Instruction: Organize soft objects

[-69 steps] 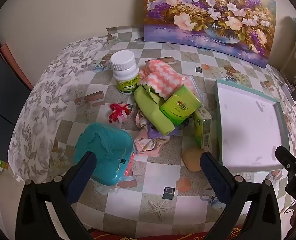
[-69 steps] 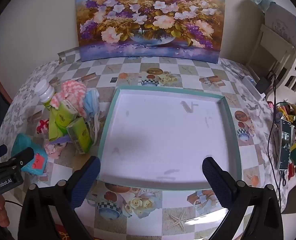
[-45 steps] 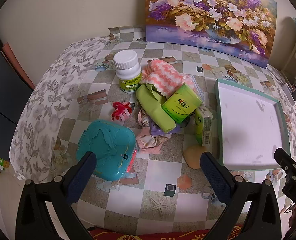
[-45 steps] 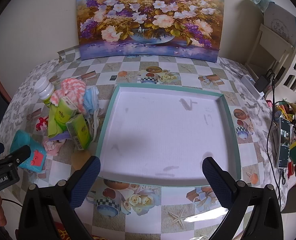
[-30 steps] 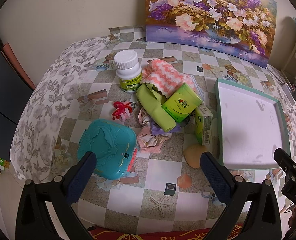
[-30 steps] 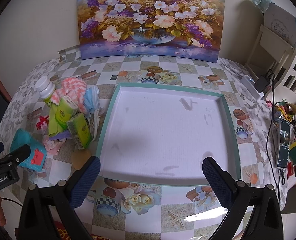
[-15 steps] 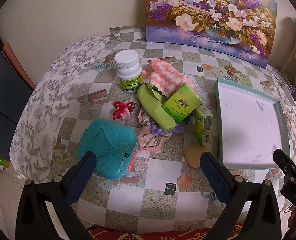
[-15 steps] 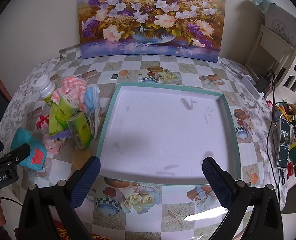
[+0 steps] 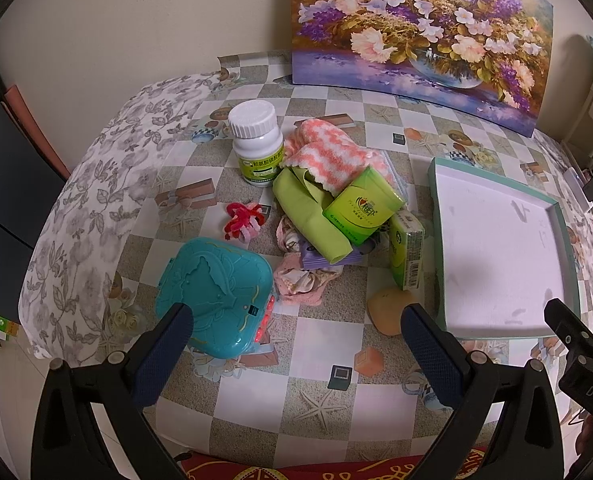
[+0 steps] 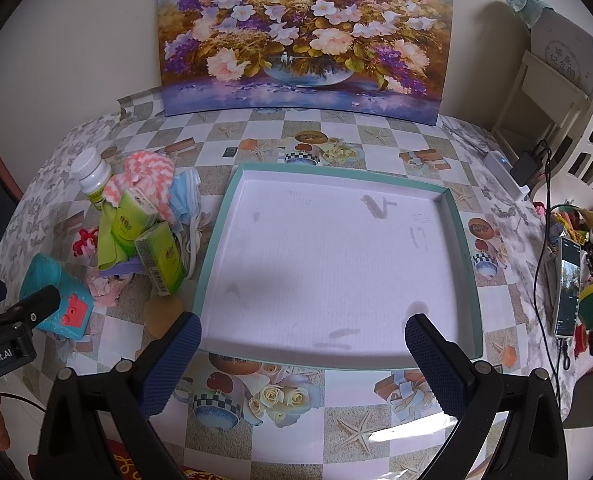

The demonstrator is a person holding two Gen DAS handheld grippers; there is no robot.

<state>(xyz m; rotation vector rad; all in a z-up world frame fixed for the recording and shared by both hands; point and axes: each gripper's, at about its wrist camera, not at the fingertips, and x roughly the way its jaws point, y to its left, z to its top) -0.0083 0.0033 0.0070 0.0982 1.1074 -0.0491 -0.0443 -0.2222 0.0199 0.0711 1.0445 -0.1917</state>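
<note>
A pile of soft things lies left of a teal-rimmed white tray (image 9: 433, 184) (image 10: 462, 240): a pink-and-white cloth (image 9: 328, 152) (image 10: 148, 170), a green cloth (image 9: 308, 212), two green tissue packs (image 9: 362, 208) (image 9: 407, 252) (image 10: 160, 262), a pink floral fabric (image 9: 296, 280), a blue face mask (image 10: 186, 196), a red hair tie (image 9: 242, 220) and a tan sponge puff (image 9: 388, 308). My left gripper (image 9: 296, 340) is open and empty, held over the table's near edge in front of the pile. My right gripper (image 10: 302, 344) is open and empty over the tray's near rim.
A white pill bottle (image 9: 256, 140) stands behind the pile. A teal plastic case (image 9: 212, 292) (image 10: 60, 296) sits at the near left. A flower painting (image 10: 300, 36) leans on the wall. A phone (image 10: 568, 292), cables and small clutter lie at the table's right edge.
Both grippers have drifted back and up a little; the views are nearly the same. Nothing on the table has moved.
</note>
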